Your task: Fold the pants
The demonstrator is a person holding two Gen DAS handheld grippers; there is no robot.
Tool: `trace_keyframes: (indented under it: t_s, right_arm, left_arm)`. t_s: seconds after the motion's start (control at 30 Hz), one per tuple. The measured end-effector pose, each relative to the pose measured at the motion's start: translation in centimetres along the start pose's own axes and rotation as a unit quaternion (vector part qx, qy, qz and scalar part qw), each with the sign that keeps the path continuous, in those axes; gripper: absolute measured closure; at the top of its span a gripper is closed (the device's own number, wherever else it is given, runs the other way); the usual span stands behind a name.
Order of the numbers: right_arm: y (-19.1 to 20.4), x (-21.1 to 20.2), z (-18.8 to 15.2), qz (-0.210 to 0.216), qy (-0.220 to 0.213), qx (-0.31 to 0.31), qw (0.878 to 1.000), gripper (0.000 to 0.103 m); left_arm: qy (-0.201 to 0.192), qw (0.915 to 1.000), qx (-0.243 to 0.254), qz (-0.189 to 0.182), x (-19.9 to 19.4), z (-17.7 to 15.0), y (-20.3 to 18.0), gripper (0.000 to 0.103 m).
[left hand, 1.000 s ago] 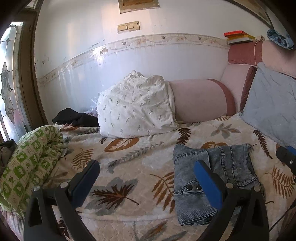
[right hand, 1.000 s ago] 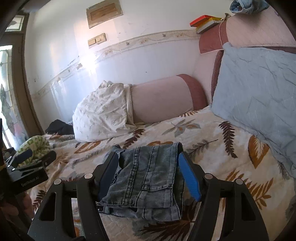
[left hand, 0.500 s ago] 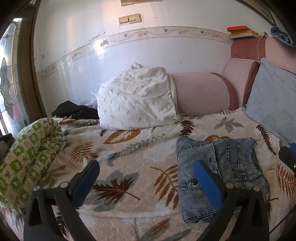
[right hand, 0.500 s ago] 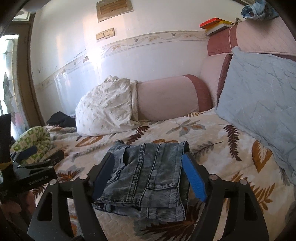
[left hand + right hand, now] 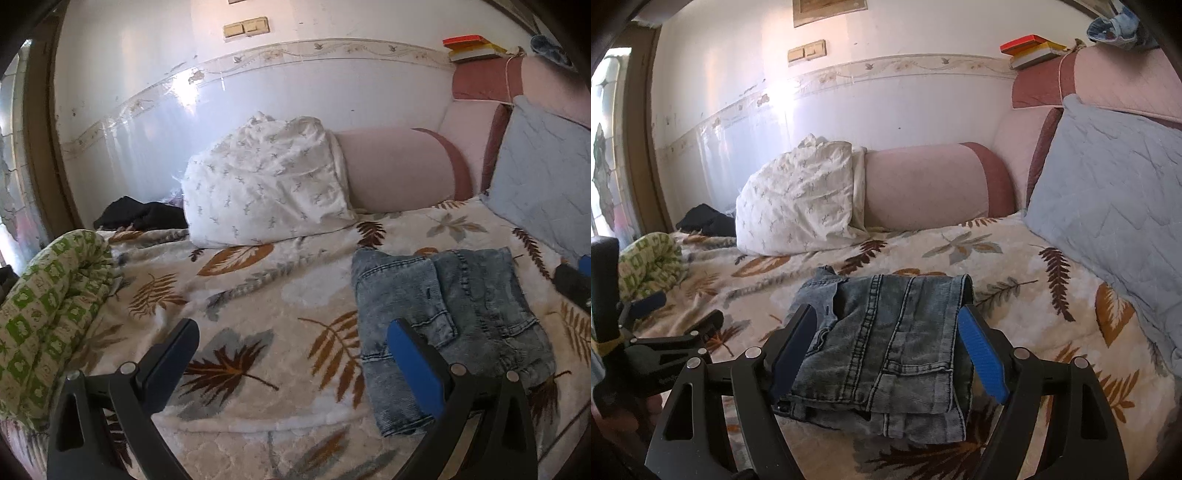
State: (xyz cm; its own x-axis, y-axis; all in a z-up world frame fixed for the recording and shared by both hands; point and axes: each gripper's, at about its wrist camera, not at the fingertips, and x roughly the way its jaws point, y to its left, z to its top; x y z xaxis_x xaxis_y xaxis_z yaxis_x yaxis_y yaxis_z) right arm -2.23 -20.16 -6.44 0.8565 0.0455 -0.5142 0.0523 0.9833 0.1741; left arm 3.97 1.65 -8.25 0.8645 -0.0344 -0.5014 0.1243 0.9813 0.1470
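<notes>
The folded blue denim pants (image 5: 886,332) lie as a compact stack on the leaf-print bedspread (image 5: 1015,266). My right gripper (image 5: 886,312) hovers just over their near edge. It is open, with a blue pad (image 5: 979,347) on each side of the stack and neither pressing on it. In the left wrist view the pants (image 5: 454,317) lie to the right. My left gripper (image 5: 291,328) is open over bare bedspread (image 5: 258,295), and its right finger overlaps the pants' left edge. The left gripper (image 5: 687,308) also shows at the left of the right wrist view.
A white patterned pillow (image 5: 266,184) and a pink bolster (image 5: 399,170) lie against the far wall. A blue-grey cushion (image 5: 1108,184) leans at the right. A rolled green-checked blanket (image 5: 48,302) and a black garment (image 5: 140,214) sit at the left. Books (image 5: 1030,48) rest on the headboard.
My right gripper's jaws have spread a little wider around the folded pants. My left gripper has sunk slightly toward the bed. The pants have not moved.
</notes>
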Motion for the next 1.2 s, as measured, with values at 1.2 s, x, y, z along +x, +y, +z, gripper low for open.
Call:
trace_keyframes:
  t_s: [1.2]
  right_arm:
    - [0.18, 0.93, -0.61, -0.002, 0.016, -0.013, 1.0, 0.024]
  left_arm:
    - [0.005, 0.9992, -0.04, -0.003, 0.33, -0.16, 0.62, 0.0]
